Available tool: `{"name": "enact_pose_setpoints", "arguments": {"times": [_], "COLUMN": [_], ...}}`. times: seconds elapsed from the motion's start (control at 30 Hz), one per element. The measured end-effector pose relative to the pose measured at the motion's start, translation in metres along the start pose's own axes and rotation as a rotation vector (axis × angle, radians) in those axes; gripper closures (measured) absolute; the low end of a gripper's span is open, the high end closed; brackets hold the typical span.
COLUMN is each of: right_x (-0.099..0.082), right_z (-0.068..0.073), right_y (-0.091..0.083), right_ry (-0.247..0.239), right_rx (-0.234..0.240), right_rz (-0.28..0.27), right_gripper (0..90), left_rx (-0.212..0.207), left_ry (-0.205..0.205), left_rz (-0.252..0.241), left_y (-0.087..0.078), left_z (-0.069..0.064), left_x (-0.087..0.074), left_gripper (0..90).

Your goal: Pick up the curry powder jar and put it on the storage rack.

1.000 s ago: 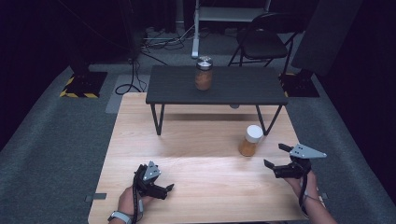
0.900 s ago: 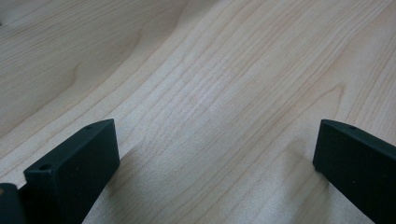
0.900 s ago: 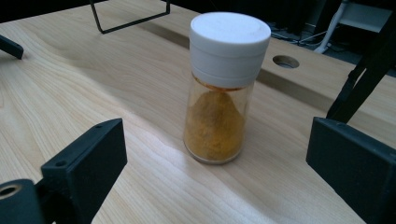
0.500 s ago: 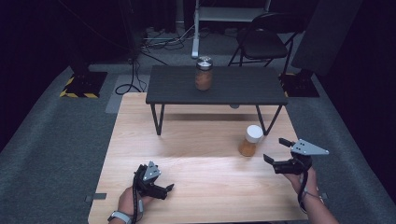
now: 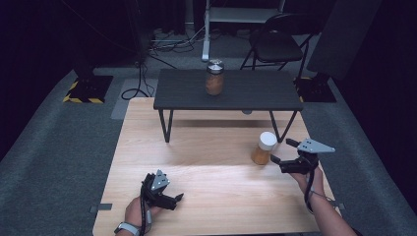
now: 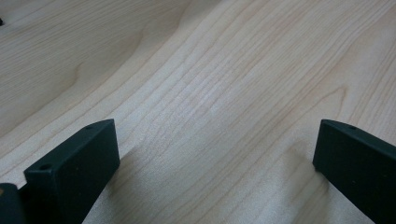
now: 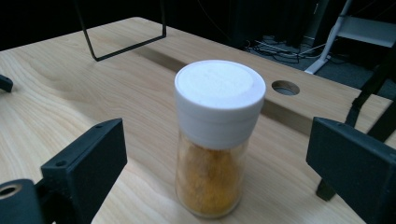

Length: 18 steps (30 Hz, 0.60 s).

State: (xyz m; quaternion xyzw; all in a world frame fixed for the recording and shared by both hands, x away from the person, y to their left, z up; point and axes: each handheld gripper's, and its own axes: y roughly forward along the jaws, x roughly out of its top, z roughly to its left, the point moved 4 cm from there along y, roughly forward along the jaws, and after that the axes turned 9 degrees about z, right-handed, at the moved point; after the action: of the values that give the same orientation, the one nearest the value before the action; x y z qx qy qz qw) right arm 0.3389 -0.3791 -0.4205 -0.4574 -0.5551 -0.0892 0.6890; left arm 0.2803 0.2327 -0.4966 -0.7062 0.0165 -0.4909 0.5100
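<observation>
A jar of orange powder with a white lid (image 5: 264,148) stands upright on the wooden table (image 5: 206,162), at its right side. My right gripper (image 5: 281,151) is just right of the jar, open and pointing at it. In the right gripper view the jar (image 7: 212,154) stands between the two spread jaws of the right gripper (image 7: 215,140), a little ahead of them and untouched. My left gripper (image 5: 178,197) rests low at the table's near left, open. In the left gripper view the left gripper (image 6: 215,149) has only bare wood between its jaws. A second jar with a metal lid (image 5: 215,77) stands on the low black table (image 5: 255,96).
The low black table stands on thin legs across the far half of the wooden table. A round hole (image 7: 285,87) is cut in the wood behind the jar. A folding chair (image 5: 278,44) and cables lie on the grey carpet beyond.
My right gripper has moved left and away from the person, closer to the white-lidded jar. The left gripper and both jars have stayed where they were.
</observation>
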Motion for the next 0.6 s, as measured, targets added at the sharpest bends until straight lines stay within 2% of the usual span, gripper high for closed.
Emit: {"name": "enact_pose_setpoints", "arguments": {"times": [0.43, 0.6], "right_x": [0.013, 0.019], "right_z": [-0.006, -0.003], "right_y": [0.037, 0.045], "right_ry": [0.012, -0.004], "right_rx": [0.002, -0.019], "right_rz": [0.026, 0.066], "right_gripper": [4.9, 15.9], "left_rx": [0.020, 0.029], "left_ry": [-0.017, -0.017], "left_rz": [-0.005, -0.009], "left_y": [0.000, 0.000], "left_z": [-0.003, -0.005], "left_x": [-0.001, -0.002], "left_gripper": [0.2, 0.2]}}
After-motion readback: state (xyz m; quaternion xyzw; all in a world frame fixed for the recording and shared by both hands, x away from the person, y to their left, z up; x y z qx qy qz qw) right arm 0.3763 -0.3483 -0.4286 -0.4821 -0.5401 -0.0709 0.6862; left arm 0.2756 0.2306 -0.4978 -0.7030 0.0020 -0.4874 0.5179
